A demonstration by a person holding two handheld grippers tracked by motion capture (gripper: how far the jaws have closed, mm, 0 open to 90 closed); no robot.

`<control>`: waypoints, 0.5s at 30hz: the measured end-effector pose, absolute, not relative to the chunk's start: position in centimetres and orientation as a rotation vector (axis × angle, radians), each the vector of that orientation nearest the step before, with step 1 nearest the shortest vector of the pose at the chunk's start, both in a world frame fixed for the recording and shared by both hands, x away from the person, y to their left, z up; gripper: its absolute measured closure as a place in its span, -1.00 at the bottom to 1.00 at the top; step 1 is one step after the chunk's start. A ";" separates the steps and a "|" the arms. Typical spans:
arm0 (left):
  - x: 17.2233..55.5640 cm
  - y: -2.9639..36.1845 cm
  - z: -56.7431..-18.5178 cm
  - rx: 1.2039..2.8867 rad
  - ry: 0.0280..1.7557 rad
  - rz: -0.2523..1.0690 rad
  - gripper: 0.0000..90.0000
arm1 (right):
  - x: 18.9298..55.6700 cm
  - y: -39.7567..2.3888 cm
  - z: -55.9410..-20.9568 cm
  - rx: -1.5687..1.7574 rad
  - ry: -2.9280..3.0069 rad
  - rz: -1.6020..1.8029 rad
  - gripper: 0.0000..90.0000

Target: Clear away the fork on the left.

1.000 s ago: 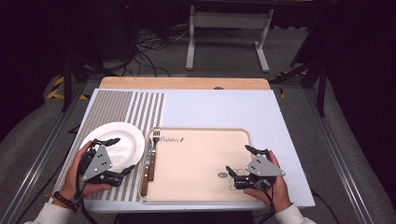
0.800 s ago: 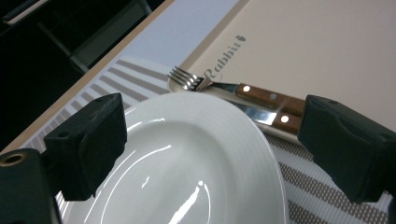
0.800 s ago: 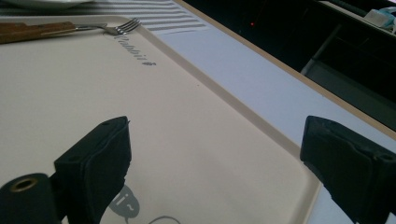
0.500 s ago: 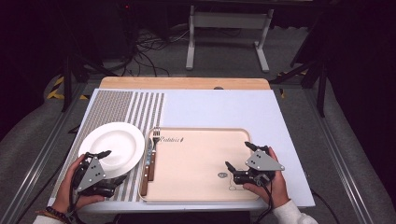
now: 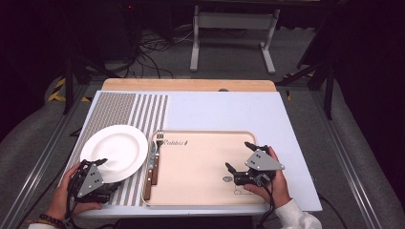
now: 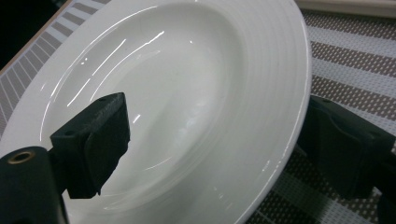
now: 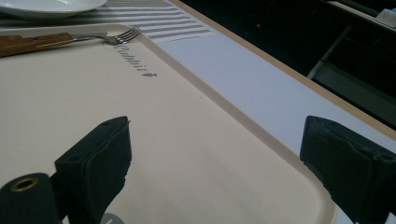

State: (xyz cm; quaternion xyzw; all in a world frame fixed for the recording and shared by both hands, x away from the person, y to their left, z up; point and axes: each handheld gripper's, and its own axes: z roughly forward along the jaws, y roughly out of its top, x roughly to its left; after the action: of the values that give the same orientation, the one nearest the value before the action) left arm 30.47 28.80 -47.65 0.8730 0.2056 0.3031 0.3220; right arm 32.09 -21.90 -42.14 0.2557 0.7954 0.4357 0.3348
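While the left gripper (image 5: 98, 168) straddles the near rim of the white plate (image 5: 117, 148) at the lower left of the high view, its jaws stand spread and have just been closing a little. In the left gripper view one pad (image 6: 100, 135) hangs over the plate's bowl and the other sits outside the rim above the striped mat (image 6: 355, 60); neither presses yet.

Plate lies on the mat, just left of the beige tray (image 5: 200, 191). A wooden-handled fork (image 5: 156, 155) rests along the tray's left edge, close to the plate.

Right gripper (image 5: 243, 167) hovers low over the tray's right part, jaws wide apart, nothing between them.

Step in hand, by my reading: pinch the rim for a lift. To do it well:
- seat the rim deep between the pads before squeezing; glazed ware likely slips.
- close squarely across the rim, not at a slant.
- lift level, and clear the fork and tray lip.
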 end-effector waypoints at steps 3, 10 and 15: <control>30.8 29.1 -47.7 2.289 0.548 0.803 -0.69 | 32.1 -22.0 -42.2 0.675 2.075 1.136 -0.77; 31.2 29.1 -47.7 2.290 0.538 0.821 -0.71 | 31.9 -22.2 -42.4 0.683 2.078 1.124 -0.77; 31.3 29.0 -47.7 2.302 0.523 0.824 -0.71 | 31.6 -22.4 -42.3 0.689 2.075 1.121 -0.77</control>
State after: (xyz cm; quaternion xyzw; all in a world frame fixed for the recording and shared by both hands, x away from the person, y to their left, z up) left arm 31.25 28.98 -47.65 0.8737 0.1986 0.3126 0.3153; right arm 31.64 -22.38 -42.35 0.2643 0.7955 0.4297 0.3356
